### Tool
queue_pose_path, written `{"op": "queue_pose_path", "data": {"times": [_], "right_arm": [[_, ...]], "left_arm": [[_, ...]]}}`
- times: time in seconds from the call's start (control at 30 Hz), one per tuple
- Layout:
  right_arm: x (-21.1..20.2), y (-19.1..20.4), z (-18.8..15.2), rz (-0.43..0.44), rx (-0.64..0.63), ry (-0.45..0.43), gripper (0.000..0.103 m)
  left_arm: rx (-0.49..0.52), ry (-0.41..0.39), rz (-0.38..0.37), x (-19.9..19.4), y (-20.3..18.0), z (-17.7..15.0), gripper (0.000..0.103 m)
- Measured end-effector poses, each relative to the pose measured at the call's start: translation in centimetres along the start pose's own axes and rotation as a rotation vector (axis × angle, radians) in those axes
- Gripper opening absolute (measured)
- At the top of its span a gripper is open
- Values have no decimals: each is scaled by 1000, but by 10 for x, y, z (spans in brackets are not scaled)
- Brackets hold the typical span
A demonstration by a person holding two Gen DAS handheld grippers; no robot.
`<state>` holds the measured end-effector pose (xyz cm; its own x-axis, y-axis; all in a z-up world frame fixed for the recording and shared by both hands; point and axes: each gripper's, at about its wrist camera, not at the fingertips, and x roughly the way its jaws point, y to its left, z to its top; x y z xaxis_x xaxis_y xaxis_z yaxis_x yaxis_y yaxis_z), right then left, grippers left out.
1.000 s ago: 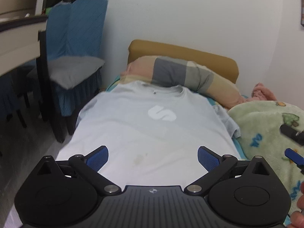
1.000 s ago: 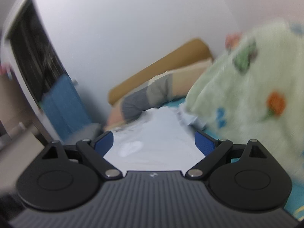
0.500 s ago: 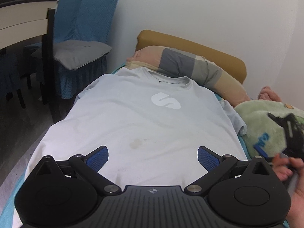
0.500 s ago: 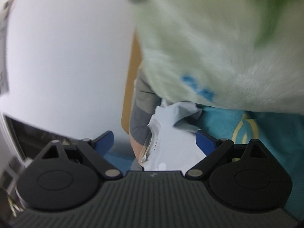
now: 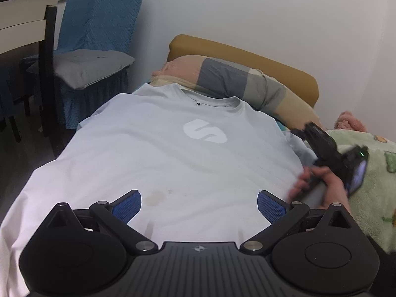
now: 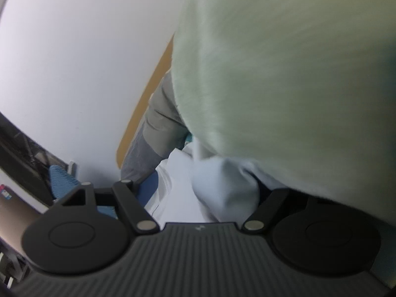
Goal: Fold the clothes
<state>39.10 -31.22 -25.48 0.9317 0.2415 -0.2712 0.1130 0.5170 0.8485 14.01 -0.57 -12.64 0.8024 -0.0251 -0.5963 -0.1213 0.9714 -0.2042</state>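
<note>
A pale blue T-shirt (image 5: 173, 153) with a white logo lies flat, front up, on the bed, collar toward the pillow. My left gripper (image 5: 199, 204) is open and empty, hovering above the shirt's lower hem. My right gripper (image 5: 300, 133) shows in the left wrist view at the shirt's right sleeve, tilted on its side. In the right wrist view the right gripper (image 6: 205, 188) is open, with the bunched sleeve (image 6: 222, 188) lying between its fingers; the right finger is hidden by cloth.
A striped pillow (image 5: 237, 84) and tan headboard (image 5: 247, 57) lie beyond the collar. A green fleece blanket (image 5: 371, 173) is heaped right of the shirt and fills the right wrist view (image 6: 284, 74). A blue-covered chair (image 5: 94, 57) stands left of the bed.
My left gripper has moved nearer and lower over the shirt. My right gripper has swung in from the right, rolled sideways, and reached the right sleeve beside the blanket.
</note>
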Motion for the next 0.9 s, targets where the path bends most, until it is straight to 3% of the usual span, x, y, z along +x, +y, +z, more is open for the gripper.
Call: {"op": "queue_pose_path", "data": {"times": [0.2,0.27,0.3,0.33,0.5,0.67,0.83,0.9], "right_arm": [[53,25,8,-56,-41,-9,77],[57,29,12,-87,-50,9,53],[58,31,14,-103,-56,16,32],[56,34,15,-120,-65,18,20],[36,65,20,-193,-247,-4,14],[12,124,21,-284,-506,-103,14],[-5,189,22,-305,-673,-209,14],[-9,218,6,-294,-778,-237,14]], "left_arm": [[-56,65,-15,18,9,-4,101],[-76,60,-11,19,15,-1,101],[-90,60,-9,20,19,0,101],[-104,57,-9,19,23,2,101],[-144,41,28,11,44,11,101],[-223,42,71,4,75,17,101],[-296,24,110,-4,100,29,101],[-313,13,125,-10,109,34,101]]}}
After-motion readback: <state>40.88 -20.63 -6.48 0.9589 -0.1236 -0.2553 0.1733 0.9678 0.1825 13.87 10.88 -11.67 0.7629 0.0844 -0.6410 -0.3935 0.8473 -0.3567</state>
